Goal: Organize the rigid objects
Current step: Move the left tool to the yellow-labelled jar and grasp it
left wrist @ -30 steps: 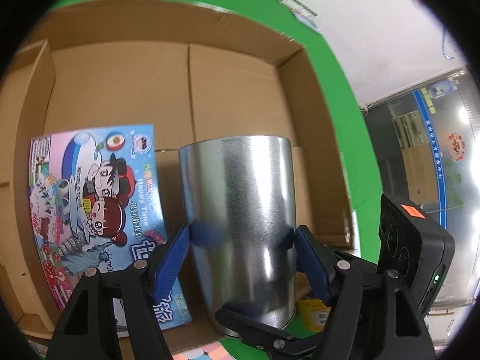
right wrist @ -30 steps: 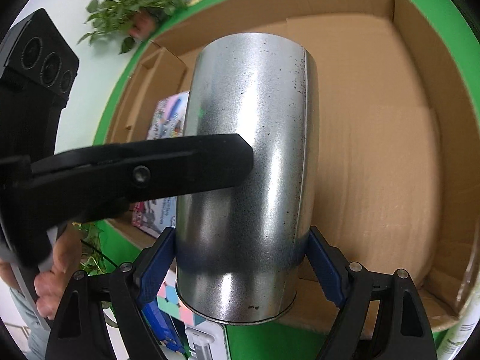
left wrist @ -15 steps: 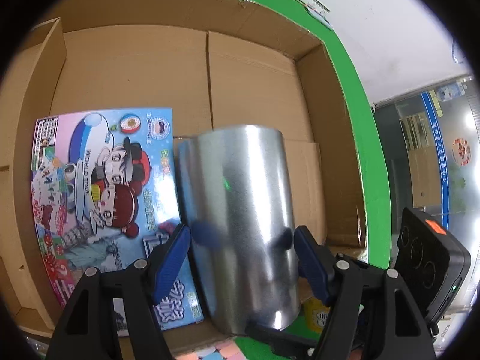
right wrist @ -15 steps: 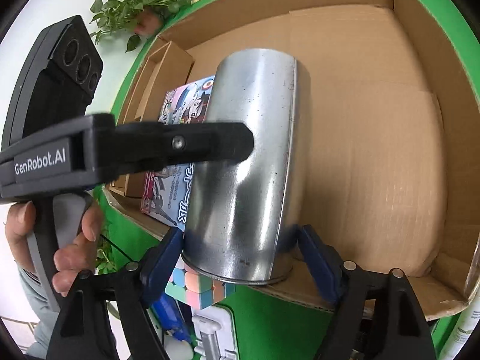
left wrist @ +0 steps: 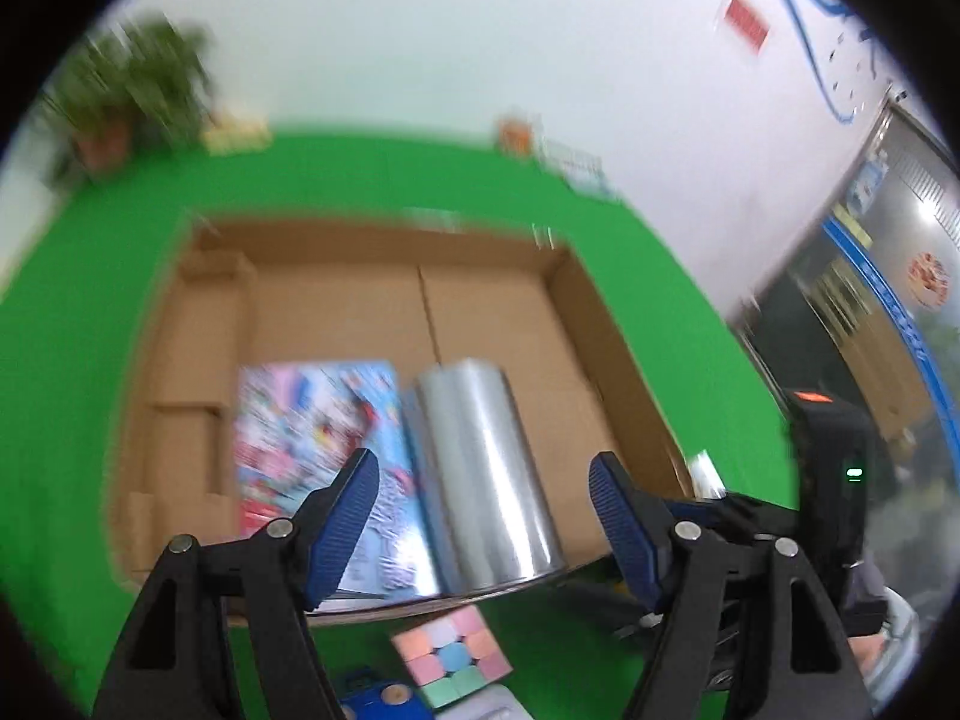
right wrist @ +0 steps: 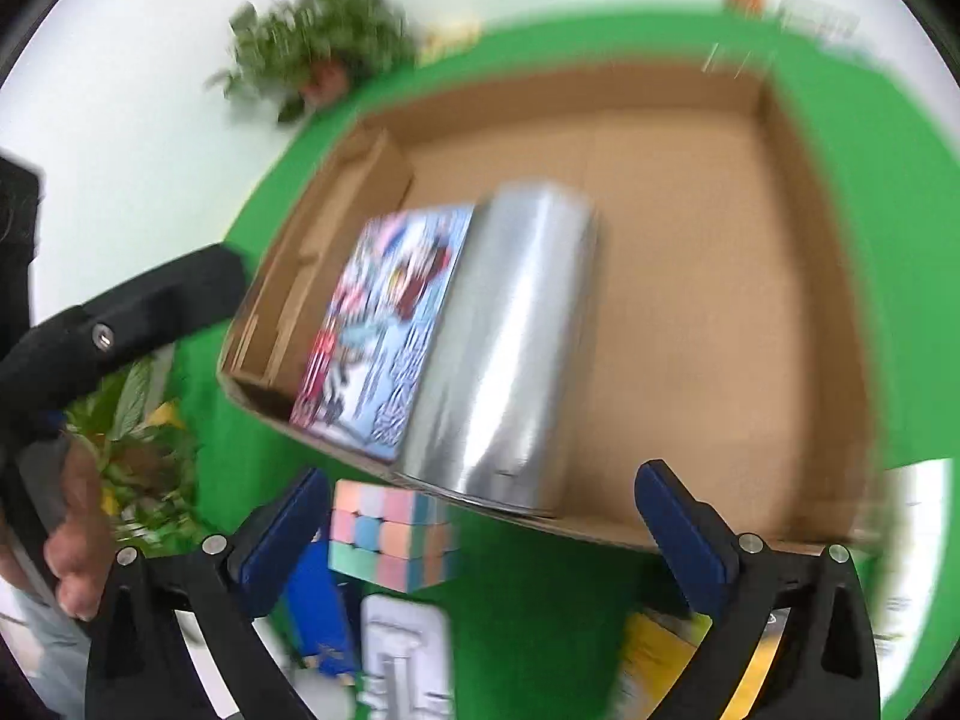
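A shiny metal cylinder (left wrist: 486, 474) lies in the cardboard box (left wrist: 336, 306), against a colourful cartoon book (left wrist: 312, 438). It also shows in the right wrist view (right wrist: 504, 348), beside the book (right wrist: 384, 324) in the box (right wrist: 720, 276). My left gripper (left wrist: 483, 516) is open and empty, drawn back from the cylinder. My right gripper (right wrist: 480, 528) is open and empty, at the box's near edge. A pastel puzzle cube (left wrist: 450, 660) sits on the green table in front of the box, and shows in the right wrist view (right wrist: 390, 534).
A blue item (right wrist: 318, 618), a white packaged item (right wrist: 402, 654) and a yellow pack (right wrist: 666, 660) lie on the green table (left wrist: 66, 360) near the cube. Potted plants (right wrist: 324, 54) stand at the far edge. A white wall rises behind.
Both grippers have let go of the metal cylinder, opened, and pulled back and up from the box. The cylinder now rests in the box beside the book.
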The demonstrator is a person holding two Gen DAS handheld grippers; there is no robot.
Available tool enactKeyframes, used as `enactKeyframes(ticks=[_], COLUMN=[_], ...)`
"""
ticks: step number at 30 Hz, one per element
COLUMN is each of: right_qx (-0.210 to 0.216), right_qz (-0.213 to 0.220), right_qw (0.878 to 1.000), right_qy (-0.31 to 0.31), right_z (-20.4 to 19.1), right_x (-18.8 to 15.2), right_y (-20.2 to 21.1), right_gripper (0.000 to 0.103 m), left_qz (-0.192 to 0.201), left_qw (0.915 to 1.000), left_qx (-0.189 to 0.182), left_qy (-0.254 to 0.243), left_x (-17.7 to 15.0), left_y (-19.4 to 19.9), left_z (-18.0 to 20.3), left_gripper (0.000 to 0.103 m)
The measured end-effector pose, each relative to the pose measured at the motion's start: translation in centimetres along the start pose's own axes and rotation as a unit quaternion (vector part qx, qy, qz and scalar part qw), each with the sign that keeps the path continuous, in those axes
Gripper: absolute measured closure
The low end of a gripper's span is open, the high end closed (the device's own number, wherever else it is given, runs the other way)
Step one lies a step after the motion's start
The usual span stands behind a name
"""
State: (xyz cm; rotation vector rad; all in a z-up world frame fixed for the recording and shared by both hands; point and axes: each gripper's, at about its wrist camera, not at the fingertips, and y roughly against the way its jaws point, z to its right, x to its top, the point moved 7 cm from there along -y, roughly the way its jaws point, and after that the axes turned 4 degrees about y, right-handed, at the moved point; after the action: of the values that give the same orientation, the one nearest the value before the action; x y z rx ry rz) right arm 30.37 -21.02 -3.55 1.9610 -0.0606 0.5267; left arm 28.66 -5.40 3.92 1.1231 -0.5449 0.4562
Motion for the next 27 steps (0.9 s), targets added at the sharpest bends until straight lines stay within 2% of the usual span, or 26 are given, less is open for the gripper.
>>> enactKeyframes(ticks=[1,2,4,7,10,12,15,17,19,21,25,27], right_qx=[-0.014,-0.018,-0.02,-0.036,-0.041,-0.045,-0.034,-0.021,-0.019,-0.016,-0.086,-0.123], right_qz=[0.026,0.049,0.083,0.117,0.098,0.07,0.025,0.015,0.004,0.002,-0.012,-0.02], right_qw=[1.0,0.999,0.996,0.992,0.994,0.997,0.998,0.996,0.995,0.996,0.996,0.992], right_qy=[0.006,0.013,0.018,0.02,0.02,-0.001,-0.056,-0.082,-0.095,-0.091,-0.015,0.016], right_z=[0.0,0.0,0.1,1.4,3.5,6.1,9.1,10.1,10.6,10.2,8.6,7.9], right_x=[-0.3,-0.9,-2.1,-4.9,-8.1,-10.3,-12.8,-13.9,-14.4,-14.8,-15.4,-15.8], right_y=[1.7,3.2,5.6,8.0,8.8,8.2,6.7,5.8,5.2,4.5,4.7,5.1], right_gripper=[0.001,0.001,0.001,0.001,0.001,0.001,0.002,0.007,0.02,0.02,0.021,0.021], left_qz=[0.03,0.068,0.102,0.097,0.065,0.024,-0.028,-0.066,-0.091,-0.11,-0.142,-0.146], left_qw=[0.9994,0.997,0.9928,0.9914,0.9971,0.9992,0.9956,0.99,0.9872,0.9856,0.9778,0.9776], left_qx=[0.016,0.034,0.058,0.082,0.038,-0.009,-0.059,-0.096,-0.106,-0.11,-0.137,-0.13], left_qy=[-0.006,-0.014,-0.027,-0.032,0.003,0.029,0.067,0.08,0.077,0.066,0.072,0.08], left_x=[-0.1,-0.5,-1.3,-3.8,-6.2,-7.7,-9.5,-10.9,-11.9,-12.6,-13.6,-13.9], left_y=[1.4,3.0,4.5,5.2,4.0,2.7,0.5,-1.1,-2.0,-2.8,-4.3,-5.0], left_z=[0.2,0.3,0.7,0.9,1.4,2.1,3.4,5.0,5.9,6.7,7.9,8.0], left_gripper=[0.016,0.014,0.014,0.014,0.014,0.014,0.014,0.014,0.014,0.014,0.014,0.014])
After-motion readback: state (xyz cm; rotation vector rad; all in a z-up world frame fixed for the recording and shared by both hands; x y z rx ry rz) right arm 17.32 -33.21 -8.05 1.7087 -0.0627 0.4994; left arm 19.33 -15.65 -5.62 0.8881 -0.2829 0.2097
